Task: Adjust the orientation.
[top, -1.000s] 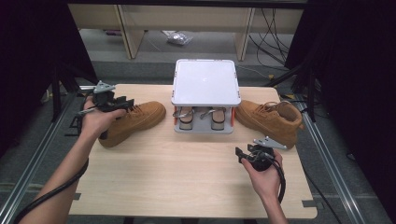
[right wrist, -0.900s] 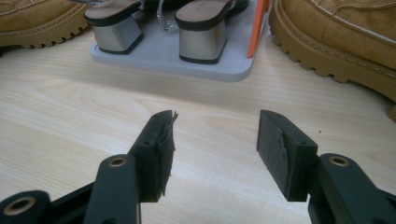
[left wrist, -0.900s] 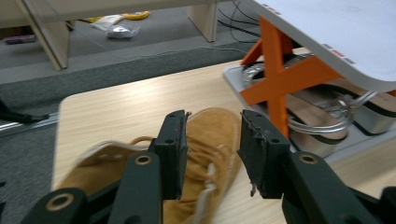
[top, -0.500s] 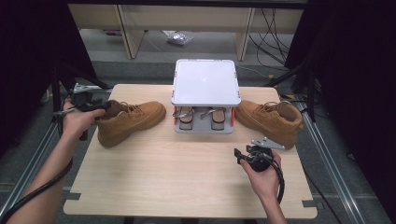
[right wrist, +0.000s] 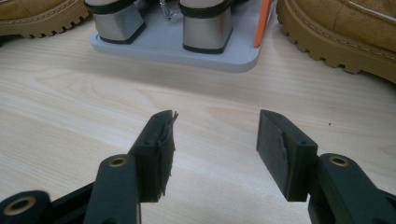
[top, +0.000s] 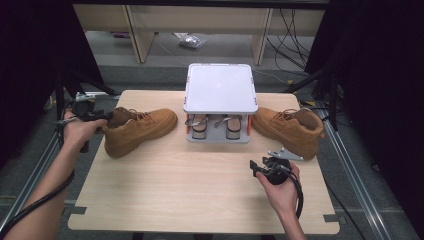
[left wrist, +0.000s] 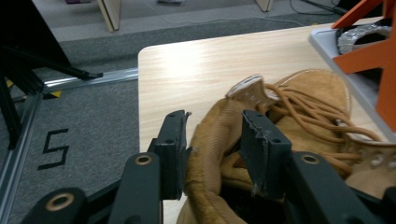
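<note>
At the counter's [top: 200, 190] left end: tan boot [top: 142, 130], heel toward you.
Boot looks bulky, sole stiff, collar soft and padded. Your left claw [left wrist: 212, 149] straddles that collar; its jaws have just been closing. Take the heel collar deep. Right claw [right wrist: 212, 154] spread, empty.

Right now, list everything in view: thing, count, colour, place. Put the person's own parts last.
Table: one, light wood, centre.
Left boot: one, tan, table's left, collar between the left jaws.
Right boot: one, tan, table's right.
Rack: one, grey with orange posts, back centre.
Heeled shoes: two, silver heels, on the rack's lower shelf.
Left gripper: one, black, at the left boot's collar.
Right gripper: one, black, open above bare table.
</note>
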The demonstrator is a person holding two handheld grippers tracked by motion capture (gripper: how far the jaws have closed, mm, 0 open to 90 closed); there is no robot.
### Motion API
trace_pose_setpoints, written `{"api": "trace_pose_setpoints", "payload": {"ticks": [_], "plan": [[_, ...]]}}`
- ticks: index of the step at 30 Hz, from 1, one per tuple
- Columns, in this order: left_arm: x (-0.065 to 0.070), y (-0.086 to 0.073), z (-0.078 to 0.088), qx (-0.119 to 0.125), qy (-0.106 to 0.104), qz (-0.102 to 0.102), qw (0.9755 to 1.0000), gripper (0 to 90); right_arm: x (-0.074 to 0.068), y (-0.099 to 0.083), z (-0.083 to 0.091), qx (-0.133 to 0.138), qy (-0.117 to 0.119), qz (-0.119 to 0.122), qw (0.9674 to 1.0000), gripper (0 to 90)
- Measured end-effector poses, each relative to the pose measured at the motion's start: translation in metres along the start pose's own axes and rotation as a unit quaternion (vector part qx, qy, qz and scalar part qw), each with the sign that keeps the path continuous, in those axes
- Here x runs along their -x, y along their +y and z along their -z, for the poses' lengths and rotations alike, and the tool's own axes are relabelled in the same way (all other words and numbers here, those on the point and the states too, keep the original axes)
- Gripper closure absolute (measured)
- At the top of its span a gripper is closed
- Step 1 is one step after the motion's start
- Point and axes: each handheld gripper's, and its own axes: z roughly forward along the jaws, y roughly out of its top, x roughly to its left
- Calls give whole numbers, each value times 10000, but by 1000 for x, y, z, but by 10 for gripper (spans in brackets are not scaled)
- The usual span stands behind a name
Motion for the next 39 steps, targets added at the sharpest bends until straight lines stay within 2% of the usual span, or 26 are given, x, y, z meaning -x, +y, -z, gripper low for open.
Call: {"api": "trace_pose_setpoints", "payload": {"ticks": [2,5,7,9,10,13,15,17,18,27,30,31,33,35,37,39], "plan": [[-1,-2,-3,-114,40,-41,9999,602,1,0,0,-13,-11,11,10000,471],[-3,-6,-7,-269,-7,-32,9996,630,2,-1,-1,0,49,-3,10000,471],[-3,-8,-8,-274,8,-12,9996,656,2,-2,-1,-40,-5,-21,10000,471],[-4,-8,-8,-292,-8,-2,9996,688,2,-2,-1,-88,-75,-17,9999,470],[-4,-8,-7,-326,-20,-23,9995,709,2,-3,-2,-32,5,-29,10000,471],[-1,-5,-4,-437,-41,-13,9990,748,2,-3,-3,-11,34,-13,10000,472],[2,-5,-2,-506,-17,-40,9987,759,1,-3,-3,-45,-37,3,10000,472],[5,-6,2,-526,-87,120,9985,767,1,-3,-3,-60,-40,2,10000,473],[5,-6,4,-542,-143,118,9984,770,1,-3,-3,-69,-51,11,10000,473],[24,-9,22,-621,-364,253,9971,770,1,-4,-5,-30,23,13,10000,472],[33,-10,29,-785,-452,418,9950,770,0,-4,-5,-41,54,29,10000,473],[36,-12,30,-730,-458,544,9948,771,-1,-4,-5,-49,-31,27,10000,473],[41,-14,33,-777,-505,552,9942,771,-1,-4,-5,-57,-8,28,10000,472],[45,-14,35,-721,-588,619,9937,770,-1,-4,-4,-38,-8,36,10000,472],[48,-14,38,-801,-665,672,9923,767,0,-3,-4,-38,10,28,10000,472],[52,-15,39,-853,-700,613,9920,765,0,-3,-4,-44,3,34,10000,472]]}}
